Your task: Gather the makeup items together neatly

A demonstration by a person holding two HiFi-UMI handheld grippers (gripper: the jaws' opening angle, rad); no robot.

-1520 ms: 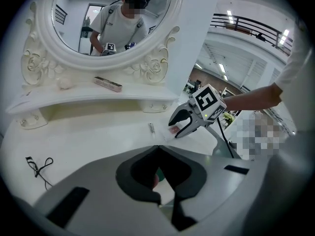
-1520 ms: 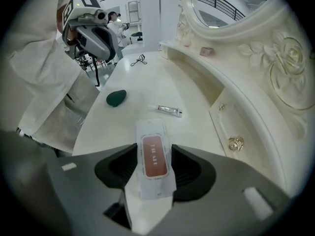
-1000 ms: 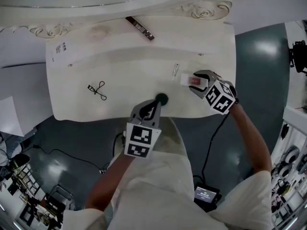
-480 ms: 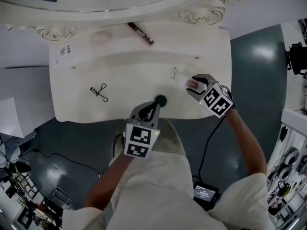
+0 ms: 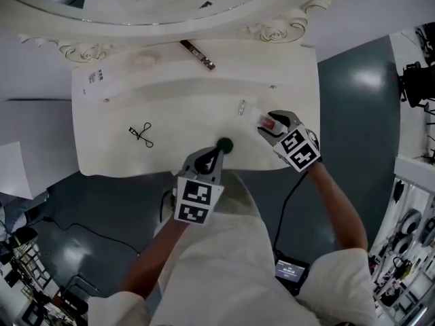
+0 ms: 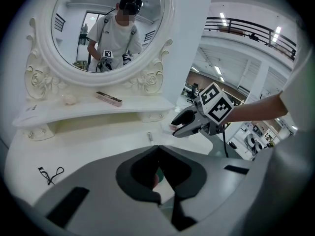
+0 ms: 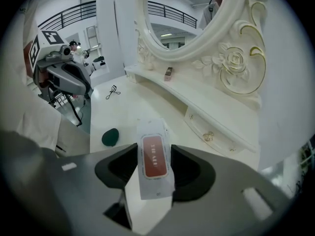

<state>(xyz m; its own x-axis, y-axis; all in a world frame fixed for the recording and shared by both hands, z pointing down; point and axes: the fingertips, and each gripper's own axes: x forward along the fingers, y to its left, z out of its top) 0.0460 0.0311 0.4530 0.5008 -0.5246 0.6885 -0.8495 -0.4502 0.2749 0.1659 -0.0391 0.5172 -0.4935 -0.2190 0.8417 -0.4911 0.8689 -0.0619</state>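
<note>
The left hand-held gripper (image 5: 217, 156) is nearest. Its jaws are pressed together at the tips and pinch nothing, and it hangs over the front edge of the counter (image 5: 177, 111). A dark green round puff (image 5: 225, 145) lies just beyond the tips, close to that front edge. To the right, the right hand-held gripper (image 5: 270, 123) pinches a white sachet with a red label (image 7: 153, 161) across its width. The sachet is held clear of the counter near the right front corner. A small pale tube (image 5: 241, 106) lies just beyond the sachet. An eyelash curler (image 5: 141, 132) lies well apart on the left half. Farther back, a dark slim stick (image 5: 198, 54) rests on the raised shelf (image 5: 258, 60) below the mirror (image 6: 74, 23).

Progress, as judged: the task is at an early stage. The puff, tube and sachet are already near one another. The curler and the stick are the outliers and have yet to be brought in.

Room for moving: the middle of the counter, between curler and tube, is bare and wide. The front and right edges are close to the cluster, so anything set down there could slide off. The step up to the shelf and the carved mirror frame limit reach at the back.
</note>
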